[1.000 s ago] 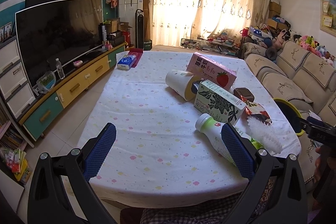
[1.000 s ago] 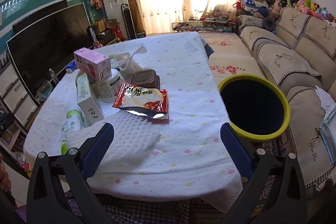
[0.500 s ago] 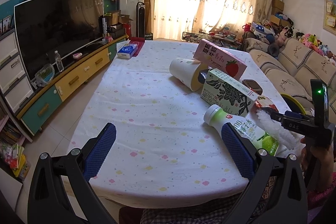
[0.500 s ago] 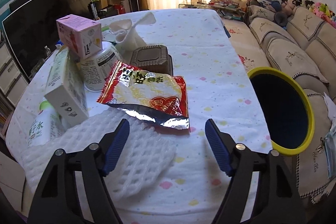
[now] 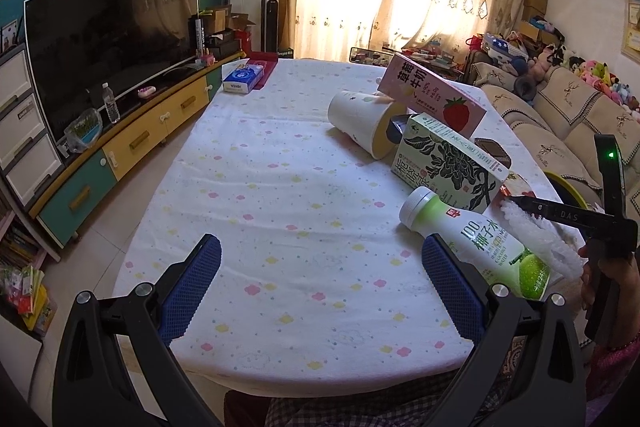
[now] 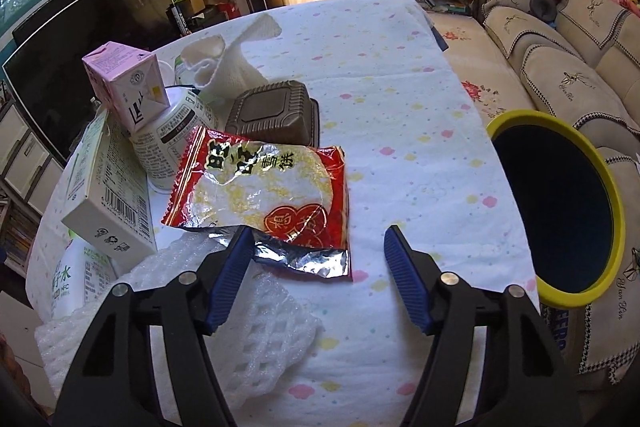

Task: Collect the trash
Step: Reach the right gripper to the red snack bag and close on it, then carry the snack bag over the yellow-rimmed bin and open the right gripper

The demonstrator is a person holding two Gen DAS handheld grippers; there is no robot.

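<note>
right gripper (image 6: 318,253): jaws apart and closing, pointed down at the near end of the red snack wrapper (image 6: 264,195). The wrapper's torn silver edge lies between the blue pads; left pad at that edge, right pad clear of it over bare cloth. Can't confirm a pinch.
left gripper (image 5: 320,281): jaws wide apart, nothing between them, over bare cloth on the near side of the table (image 5: 280,187).
snack wrapper: flat on the cloth, near edge overlapping the white foam net (image 6: 224,323), far edge against the brown plastic tray (image 6: 276,117).
foam net: near left in the right wrist view, partly under the left finger; in the left wrist view it lies right of the coconut water bottle (image 5: 476,245).
coconut water bottle: on its side, white cap pointing left, just beyond the left gripper's right pad.
green-white carton (image 5: 448,165): on its side just past the bottle, touching it.
pink strawberry milk carton (image 5: 432,97): tilted, resting on top of the pile.
paper cup (image 5: 360,123): on its side, left of the cartons.
white can (image 6: 176,143): under the pink carton, between the green-white carton and the wrapper.
bin (image 6: 616,211): yellow rim, dark inside, off the table's right edge beside the sofa (image 6: 560,67), well apart from the wrapper.
tissue pack (image 5: 244,79): far left corner of the table.
person: a hand (image 5: 608,279) grips the right gripper's handle at the right edge of the left wrist view.
</note>
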